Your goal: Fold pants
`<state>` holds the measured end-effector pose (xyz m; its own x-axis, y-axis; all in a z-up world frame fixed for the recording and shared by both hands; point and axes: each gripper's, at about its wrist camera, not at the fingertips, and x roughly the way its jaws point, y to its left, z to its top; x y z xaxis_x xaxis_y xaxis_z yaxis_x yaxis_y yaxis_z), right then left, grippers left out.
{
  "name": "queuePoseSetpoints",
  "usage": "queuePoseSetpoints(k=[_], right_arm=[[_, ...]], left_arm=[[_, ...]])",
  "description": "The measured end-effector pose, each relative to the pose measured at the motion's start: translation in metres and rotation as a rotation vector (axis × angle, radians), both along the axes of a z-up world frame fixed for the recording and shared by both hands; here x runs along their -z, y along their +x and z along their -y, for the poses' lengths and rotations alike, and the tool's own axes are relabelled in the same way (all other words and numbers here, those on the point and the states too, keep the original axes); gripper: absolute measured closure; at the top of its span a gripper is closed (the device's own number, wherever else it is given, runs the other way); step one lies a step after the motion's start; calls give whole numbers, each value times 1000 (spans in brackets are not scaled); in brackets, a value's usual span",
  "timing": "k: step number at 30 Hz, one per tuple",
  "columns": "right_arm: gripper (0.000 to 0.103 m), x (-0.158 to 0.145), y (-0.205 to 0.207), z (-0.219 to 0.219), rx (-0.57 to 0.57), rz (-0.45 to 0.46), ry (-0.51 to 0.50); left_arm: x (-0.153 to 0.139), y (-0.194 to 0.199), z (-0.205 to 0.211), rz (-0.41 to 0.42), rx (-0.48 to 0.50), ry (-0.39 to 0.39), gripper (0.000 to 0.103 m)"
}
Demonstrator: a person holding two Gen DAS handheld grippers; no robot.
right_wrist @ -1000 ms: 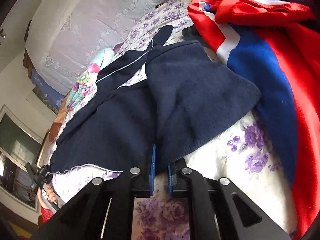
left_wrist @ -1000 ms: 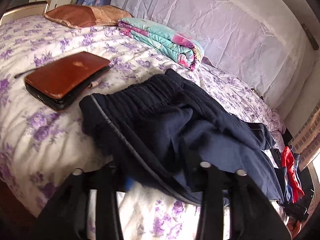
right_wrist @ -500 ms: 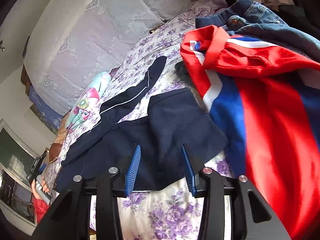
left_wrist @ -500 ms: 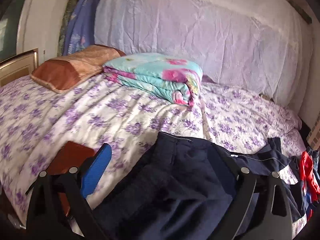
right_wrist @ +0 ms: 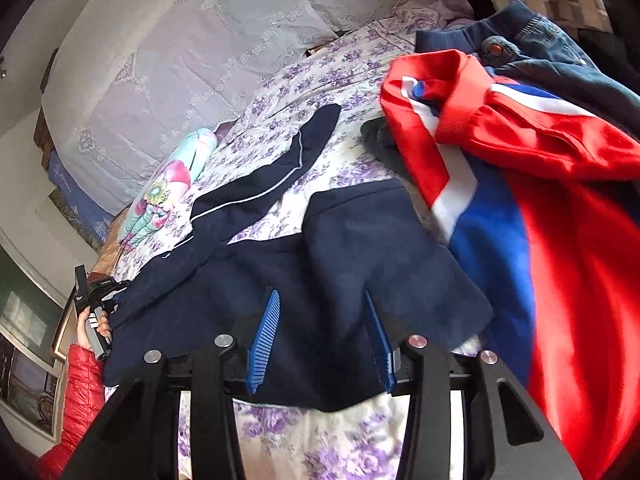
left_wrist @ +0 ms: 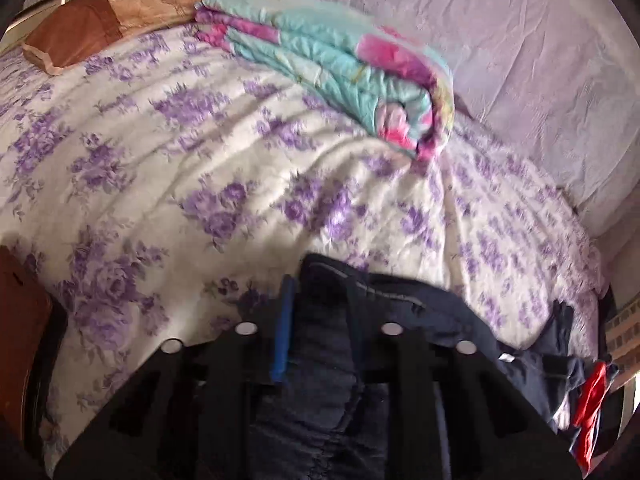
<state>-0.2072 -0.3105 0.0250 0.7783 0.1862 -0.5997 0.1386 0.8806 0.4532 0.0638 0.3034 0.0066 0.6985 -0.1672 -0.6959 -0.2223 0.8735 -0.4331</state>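
Note:
Dark navy pants with a thin white side stripe lie spread on the floral bedsheet; one leg points away up the bed. My right gripper is open, its blue pads either side of the near leg hem. In the left wrist view my left gripper has its jaws partly closed around the pants' waistband; the fabric fills the gap between them. The right finger's pad is hidden by cloth.
A red, white and blue jacket and jeans lie right of the pants. A folded turquoise quilt and brown pillow lie up the bed. A brown case is at the left. The person's hand holds the left gripper.
My right gripper let go of the leg hem and opened wider. My left gripper opened, tilted up, then narrowed around the waistband.

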Motion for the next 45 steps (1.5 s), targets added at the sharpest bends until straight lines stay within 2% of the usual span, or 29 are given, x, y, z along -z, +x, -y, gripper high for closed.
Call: queuePoseSetpoints(k=[1,2,4,6,7,9,10,11,13,14,15,17,20,21,24,25,27,28,29,32,34,37,38,41,45], right_arm=[[59,-3,13,-4,-17,3,8],[59,-6,24,-6,-31,6,17],[59,-12,52,-11,-50,6,32],[59,-14,84,-14,-64,-8,51],[59,-13,97,-15,-64,-20,65],[59,-7,131,-13,-63,-54,132],[59,-2,145,-11,-53,-72,170],[59,3,159,-7,-35,-88,211],[59,8,188,1,14,-113,259],[59,7,202,3,36,-118,248],[59,3,216,3,55,-122,212],[59,-8,246,-3,79,-135,74],[59,-14,293,-34,63,-200,-203],[59,-10,305,-42,53,-223,-258],[60,13,330,-72,-15,-323,-416],[60,22,334,-81,-10,-360,-505],[61,31,333,-92,-9,-357,-644],[71,30,328,-89,4,-346,-656],[95,26,321,-82,29,-339,-641],[97,4,285,-45,84,-247,-471],[97,-17,242,-18,124,-160,-339],[97,-39,158,24,156,-36,-36],[97,-40,134,33,159,-4,36],[97,-26,65,56,164,42,190],[97,19,33,61,156,-3,279]], left_arm=[[-10,-9,-7,85,-11,-53,103],[-20,-18,-14,166,-37,-92,103],[-32,-32,-24,273,-108,-106,103],[-27,-30,-24,285,-114,-76,103],[-19,-26,-21,251,-105,-61,103],[-4,-16,-15,176,-28,-121,103],[2,-13,-10,153,11,-144,97],[4,-13,-4,143,26,-130,88],[-1,-17,3,154,4,-60,29],[-4,-19,3,170,-11,-31,22],[-6,-20,4,183,-17,-10,21],[-4,-15,10,162,10,20,21],[2,-5,18,108,44,67,21],[3,-4,19,107,51,72,21],[5,-4,15,104,53,50,21],[6,-3,13,99,51,35,21],[10,-3,8,93,43,5,21],[11,-3,5,92,36,-13,21],[12,-3,3,93,30,-28,21],[14,-3,1,91,28,-51,21],[12,-4,4,98,37,-36,26],[8,-5,10,107,62,-9,29],[8,-5,11,112,65,-9,29],[9,-4,4,108,68,-50,29],[21,4,-4,60,83,-140,29]])
